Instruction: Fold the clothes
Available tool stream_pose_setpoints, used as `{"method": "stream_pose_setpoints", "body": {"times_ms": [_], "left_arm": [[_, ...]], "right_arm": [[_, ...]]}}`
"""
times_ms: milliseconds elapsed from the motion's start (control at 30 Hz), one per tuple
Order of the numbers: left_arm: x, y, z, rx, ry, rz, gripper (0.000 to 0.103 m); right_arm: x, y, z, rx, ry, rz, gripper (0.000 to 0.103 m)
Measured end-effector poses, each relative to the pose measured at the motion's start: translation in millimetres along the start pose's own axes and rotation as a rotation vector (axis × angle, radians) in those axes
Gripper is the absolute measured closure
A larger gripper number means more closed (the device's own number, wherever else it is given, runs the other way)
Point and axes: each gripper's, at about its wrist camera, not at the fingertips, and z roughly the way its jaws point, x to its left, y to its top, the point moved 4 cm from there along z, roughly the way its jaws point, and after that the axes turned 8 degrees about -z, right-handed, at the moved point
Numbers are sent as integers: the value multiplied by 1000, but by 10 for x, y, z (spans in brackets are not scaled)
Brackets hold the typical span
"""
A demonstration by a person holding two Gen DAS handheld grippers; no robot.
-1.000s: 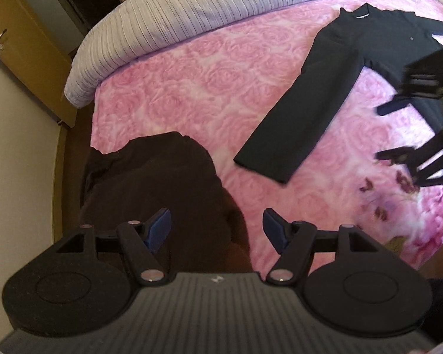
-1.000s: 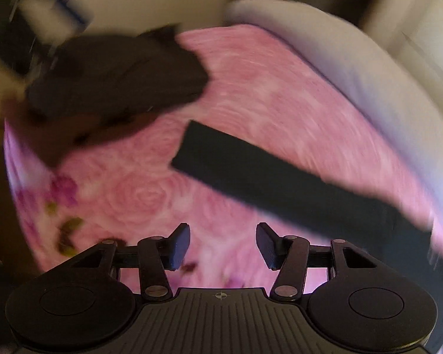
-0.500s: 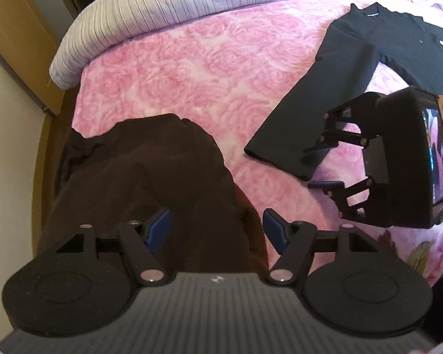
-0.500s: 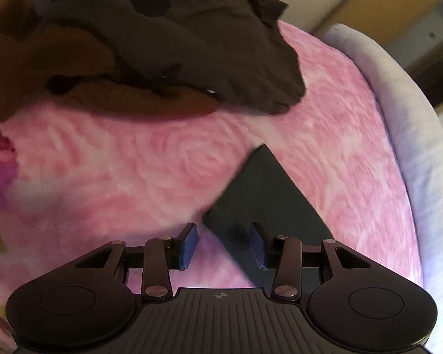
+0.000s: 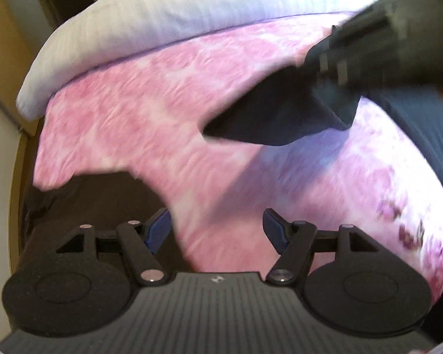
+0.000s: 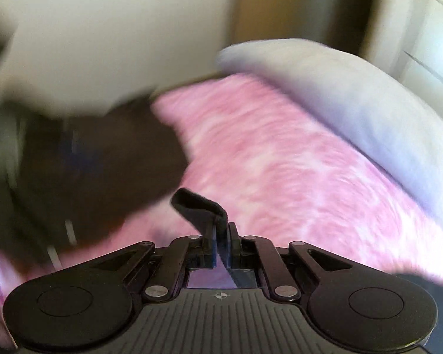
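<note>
A black long-sleeved top lies on the pink bedspread (image 5: 162, 103). My right gripper (image 6: 221, 236) is shut on the sleeve's cuff (image 6: 198, 203), which sticks up between the pads. In the left wrist view the right gripper (image 5: 333, 59) is a blur at the upper right, and the sleeve (image 5: 268, 118) hangs lifted off the bed below it. The top's body (image 5: 422, 124) runs off to the right. My left gripper (image 5: 216, 224) stands open with nothing between its fingers, low over the bed beside a heap of brown clothes (image 5: 103, 194).
A rolled lilac duvet (image 5: 192, 14) lies along the bed's far edge. The brown heap (image 6: 118, 171) sits at the bed's corner by the wall. A wooden door (image 5: 0, 29) and a strip of floor lie left of the bed.
The right gripper closed on the sleeve's end and lifted it up and to the right. My left gripper moved right and down, off the brown heap toward bare bedspread.
</note>
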Motion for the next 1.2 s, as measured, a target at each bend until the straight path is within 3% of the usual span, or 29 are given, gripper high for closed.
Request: {"method": "stream_pose_setpoints", "body": {"times_ms": [167, 333, 433, 533, 600, 667, 733, 833, 1067, 1133, 1200], "left_arm": [[-745, 467, 185, -42, 14, 49, 38], [-1759, 846, 353, -39, 25, 33, 38], [-2421, 1022, 519, 3, 1, -25, 38], [-3077, 1203, 744, 51, -9, -61, 38], [-3433, 1272, 916, 75, -25, -44, 38], [-3700, 1327, 1066, 87, -26, 7, 38], [-3802, 1411, 1210, 94, -21, 35, 38], [-3756, 1585, 1429, 97, -11, 29, 38], [-3364, 1981, 1947, 104, -21, -63, 39], [-3376, 1980, 2126, 129, -46, -46, 44], [-3403, 1950, 2276, 161, -58, -22, 70]], "right_arm": [[-1264, -14, -693, -213, -14, 281, 99], [-3035, -477, -2088, -528, -255, 510, 99], [-3853, -1339, -2878, -604, -453, 678, 99], [-4445, -2586, -2942, -494, -527, 955, 99], [-4665, -3270, -2694, -373, -529, 1070, 99], [-4797, -3813, -2440, -272, -507, 1163, 99], [-4850, -4149, -2277, -214, -486, 1229, 99], [-4845, -4472, -2285, -195, -451, 1291, 99], [-4637, -4702, -2323, -146, -385, 1296, 98], [-4555, -4802, -2372, -129, -387, 1299, 98], [-4492, -4918, -2415, -110, -398, 1307, 98]]}}
